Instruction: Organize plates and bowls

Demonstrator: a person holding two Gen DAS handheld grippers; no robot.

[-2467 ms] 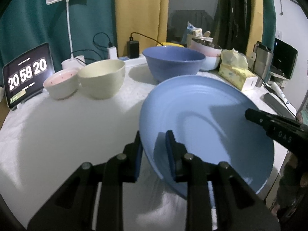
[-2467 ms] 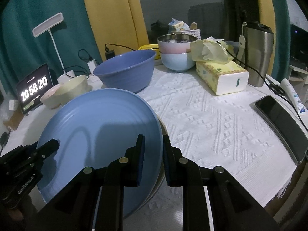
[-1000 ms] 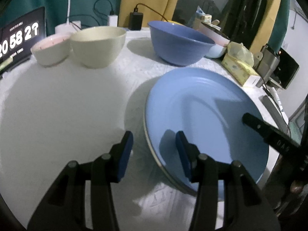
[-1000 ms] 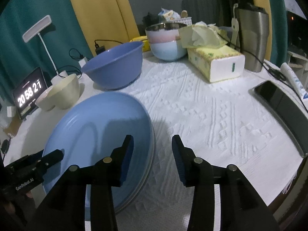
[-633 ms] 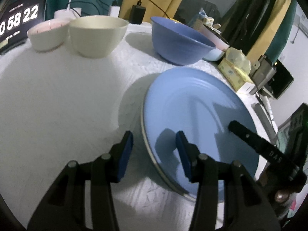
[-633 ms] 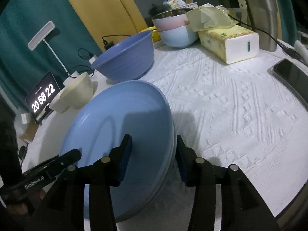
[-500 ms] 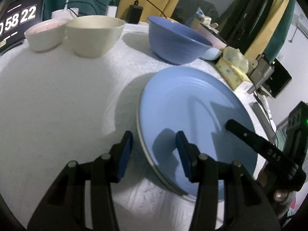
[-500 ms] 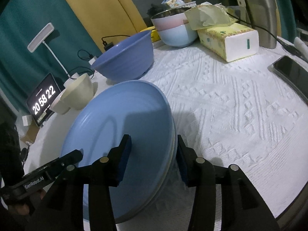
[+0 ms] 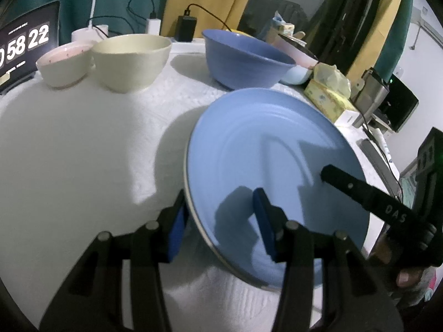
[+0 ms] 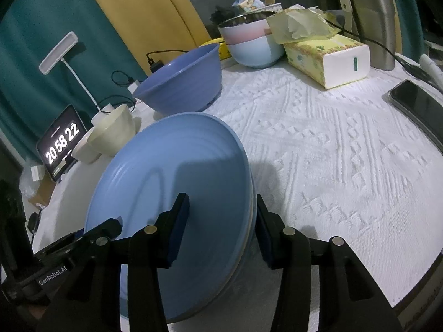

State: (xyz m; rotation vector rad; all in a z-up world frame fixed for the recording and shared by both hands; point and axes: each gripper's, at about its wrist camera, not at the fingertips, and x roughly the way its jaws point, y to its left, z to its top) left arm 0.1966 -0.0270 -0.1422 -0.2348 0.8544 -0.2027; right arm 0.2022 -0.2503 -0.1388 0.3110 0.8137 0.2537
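A light blue plate (image 9: 277,152) (image 10: 177,171) lies on top of a stack of plates (image 10: 246,249) on the white tablecloth. My left gripper (image 9: 220,218) straddles its near-left rim, one finger outside and one over the plate, jaws open. On the opposite rim my right gripper (image 10: 221,221) does the same, open, its outer pad close to the stack's edge. Behind stand a large blue bowl (image 9: 246,61) (image 10: 182,83), a cream bowl (image 9: 130,61) (image 10: 113,130) and a small pink-lined bowl (image 9: 63,63). Two nested bowls (image 10: 252,41), pink over pale blue, sit further back.
A tissue box (image 10: 326,58), a steel tumbler (image 10: 371,19) with cables and a phone (image 10: 418,102) occupy the right side near the table edge. A clock tablet (image 10: 59,144) and a desk lamp (image 10: 58,52) stand at the back left.
Both grippers, earlier shut on the tilted blue plate, have let it down onto the stack and opened. The right gripper then shifted left, so the rim now lies between its fingers.
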